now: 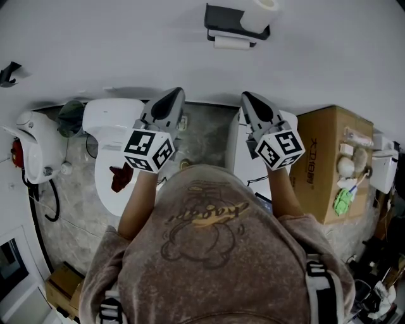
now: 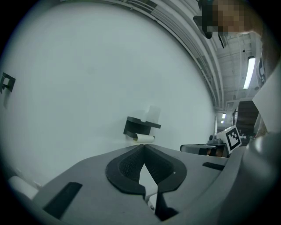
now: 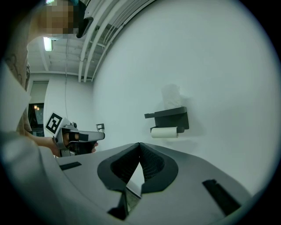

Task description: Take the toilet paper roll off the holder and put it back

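Note:
A black holder is fixed to the white wall, with a white toilet paper roll hanging under it and a spare roll standing on top. Both grippers are held level, side by side, well short of the wall. My left gripper is shut and empty; in its own view the holder and roll lie straight beyond its closed tips. My right gripper is shut and empty too, with the holder and roll up and to the right of its tips.
A white toilet stands below on the left, with a white wall unit further left. A cardboard box with small items on it stands at the right. A small hook sticks out of the wall at far left.

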Demonstrator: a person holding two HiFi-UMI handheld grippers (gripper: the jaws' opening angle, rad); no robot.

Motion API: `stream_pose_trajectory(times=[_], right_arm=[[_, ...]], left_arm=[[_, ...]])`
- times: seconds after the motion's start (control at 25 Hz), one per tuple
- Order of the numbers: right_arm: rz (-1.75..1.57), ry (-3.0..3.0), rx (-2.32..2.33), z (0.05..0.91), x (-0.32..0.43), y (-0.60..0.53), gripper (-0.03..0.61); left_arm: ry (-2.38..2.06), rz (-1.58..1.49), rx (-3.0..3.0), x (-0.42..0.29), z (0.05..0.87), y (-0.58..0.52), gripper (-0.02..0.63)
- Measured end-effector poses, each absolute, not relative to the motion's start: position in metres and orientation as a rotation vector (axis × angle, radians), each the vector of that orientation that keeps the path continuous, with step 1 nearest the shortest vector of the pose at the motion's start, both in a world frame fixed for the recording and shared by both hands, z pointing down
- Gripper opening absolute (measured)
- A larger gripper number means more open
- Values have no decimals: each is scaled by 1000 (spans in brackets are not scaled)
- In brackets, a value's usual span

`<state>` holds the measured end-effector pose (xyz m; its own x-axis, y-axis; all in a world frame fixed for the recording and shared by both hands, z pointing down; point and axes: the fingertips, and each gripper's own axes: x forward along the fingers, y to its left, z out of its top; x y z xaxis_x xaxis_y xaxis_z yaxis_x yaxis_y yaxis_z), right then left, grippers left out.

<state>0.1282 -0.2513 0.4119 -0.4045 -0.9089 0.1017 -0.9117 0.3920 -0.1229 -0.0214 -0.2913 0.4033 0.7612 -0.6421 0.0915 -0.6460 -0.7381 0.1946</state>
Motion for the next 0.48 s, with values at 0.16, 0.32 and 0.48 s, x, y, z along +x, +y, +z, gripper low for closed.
stream_pose_trajectory(times=[0.16,0.32,0.48], right_arm=[[249,-2615,1685,412,123,-250,0],[241,-2622,1662,410,119,-250,0],[242,-2624,1637,412,118,-251,0]], left_arm=[[-1018,31,2736,-25,405,-289,18],[-1022,30,2731,-29,405,-288,20],[-1026,25,2730,-31,406,-289,20]])
